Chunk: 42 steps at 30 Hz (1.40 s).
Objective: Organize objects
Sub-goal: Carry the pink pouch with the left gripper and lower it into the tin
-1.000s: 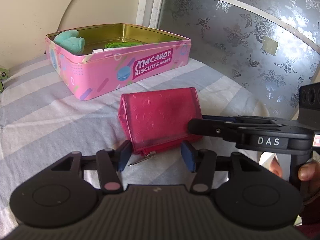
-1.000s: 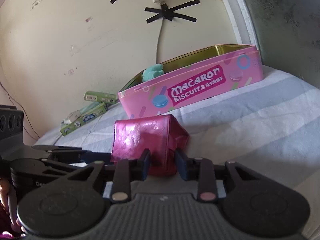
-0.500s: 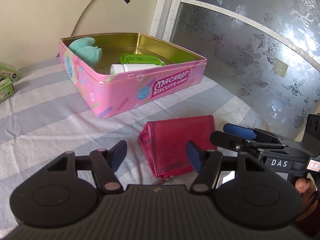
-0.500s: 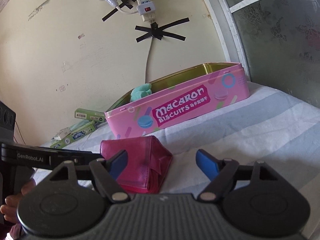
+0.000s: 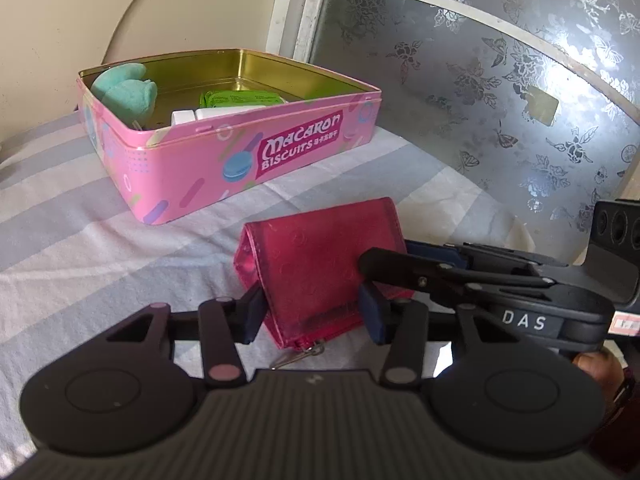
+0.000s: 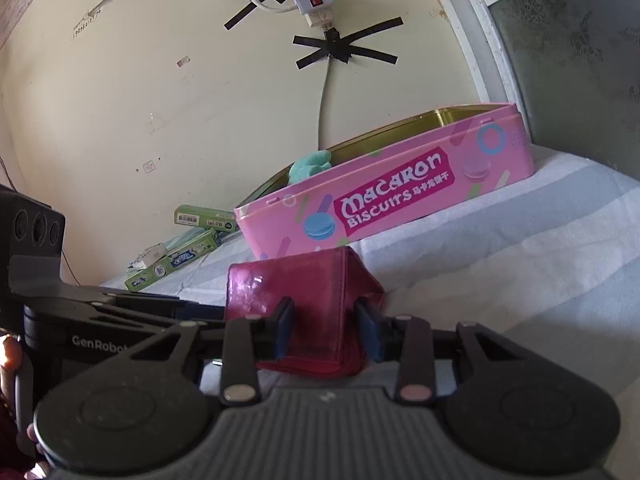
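A magenta zip wallet [image 5: 316, 264] lies on the striped cloth in front of an open pink "Macaron Biscuits" tin [image 5: 224, 152]. The tin holds a teal sponge [image 5: 126, 90], a green packet [image 5: 240, 98] and a white tube [image 5: 208, 114]. My left gripper [image 5: 314, 314] is shut on the wallet's near end, its blue pads pressing both sides. My right gripper [image 6: 326, 332] is shut on the wallet [image 6: 304, 304] from the other side, and it also shows in the left wrist view [image 5: 432, 264]. The tin [image 6: 384, 196] stands just behind the wallet.
Green toothpaste boxes [image 6: 176, 258] lie at the left by the cream wall. A frosted patterned window [image 5: 500, 80] runs along the right of the bed. A power strip and taped cable [image 6: 316, 4] hang on the wall above the tin.
Half a second ago both grippers were open and drawn back from the wallet. Now both have come in again and closed on it.
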Available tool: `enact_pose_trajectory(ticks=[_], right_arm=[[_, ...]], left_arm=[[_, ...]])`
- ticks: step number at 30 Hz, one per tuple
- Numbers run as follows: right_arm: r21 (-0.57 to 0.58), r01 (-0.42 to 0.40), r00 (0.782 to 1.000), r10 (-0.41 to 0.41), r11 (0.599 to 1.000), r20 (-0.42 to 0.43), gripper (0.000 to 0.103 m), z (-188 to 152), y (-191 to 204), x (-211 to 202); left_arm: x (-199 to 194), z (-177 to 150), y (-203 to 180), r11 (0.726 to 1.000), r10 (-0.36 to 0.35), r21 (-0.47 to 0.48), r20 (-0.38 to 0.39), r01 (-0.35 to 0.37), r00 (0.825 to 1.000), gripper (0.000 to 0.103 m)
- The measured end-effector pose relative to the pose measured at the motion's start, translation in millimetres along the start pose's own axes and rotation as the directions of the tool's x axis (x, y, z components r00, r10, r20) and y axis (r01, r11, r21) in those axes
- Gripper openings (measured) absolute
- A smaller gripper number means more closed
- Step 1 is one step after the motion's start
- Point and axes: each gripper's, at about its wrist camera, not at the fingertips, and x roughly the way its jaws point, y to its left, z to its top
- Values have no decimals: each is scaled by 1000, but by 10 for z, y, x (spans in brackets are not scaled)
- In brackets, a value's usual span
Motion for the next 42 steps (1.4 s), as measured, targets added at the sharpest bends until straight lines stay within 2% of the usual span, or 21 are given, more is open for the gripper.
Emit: enact_pose_trajectory(ticks=[5, 9, 13, 17, 20, 26, 29, 30, 32, 33, 34, 37, 39, 42], right_arm=[[-58, 29, 995, -23, 998, 97, 30, 269, 32, -135], [-137, 62, 980, -35, 989, 194, 30, 701, 30, -121], [-173, 60, 967, -14, 983, 256, 29, 1244, -150, 107], [-169, 21, 972, 19, 985, 233, 29, 1772, -401, 564], [-147, -10, 986, 35, 989, 165, 28, 2015, -572, 1007], [-129, -12, 999, 18, 992, 46, 28, 2109, -849, 1756], [-146, 5, 1000, -6, 989, -7, 28, 2111, -898, 1927], [-157, 9, 1000, -11, 988, -15, 29, 2114, -894, 1946], [-174, 45, 999, -44, 984, 13, 46, 2104, -868, 1926], [-175, 73, 997, -66, 982, 47, 68, 2088, -862, 1887], [-171, 100, 993, -87, 980, 83, 79, 2065, -862, 1846], [-166, 115, 988, -95, 979, 124, 81, 1989, -876, 1791], [-183, 123, 986, -99, 975, 135, 77, 1969, -856, 1778], [-190, 124, 984, -96, 974, 149, 77, 1965, -840, 1754]], left_arm=[[-77, 278, -180, 998, 0, 65, 92, -6, 996, 51], [-53, 722, -223, 996, 2, 92, 171, -18, 985, 51], [66, 1244, -150, 992, 37, 108, 257, -66, 966, 52], [318, 1733, 58, 992, 86, 59, 292, -108, 952, 50], [602, 1965, 303, 993, 117, -6, 281, -120, 953, 50], [1121, 2100, 805, 980, 140, -170, 219, -104, 966, 50], [1274, 2107, 907, 972, 164, -199, 197, -124, 967, 51], [1303, 2110, 926, 970, 178, -198, 193, -140, 965, 52], [1355, 2109, 919, 958, 248, -192, 188, -212, 950, 56], [1391, 2103, 921, 949, 286, -188, 178, -253, 941, 58], [1418, 2101, 904, 942, 313, -182, 164, -283, 936, 58], [1475, 2097, 823, 920, 387, -134, 141, -369, 911, 59], [1443, 2090, 827, 909, 411, -145, 151, -391, 899, 59], [1413, 2094, 848, 885, 460, -157, 152, -439, 875, 59]])
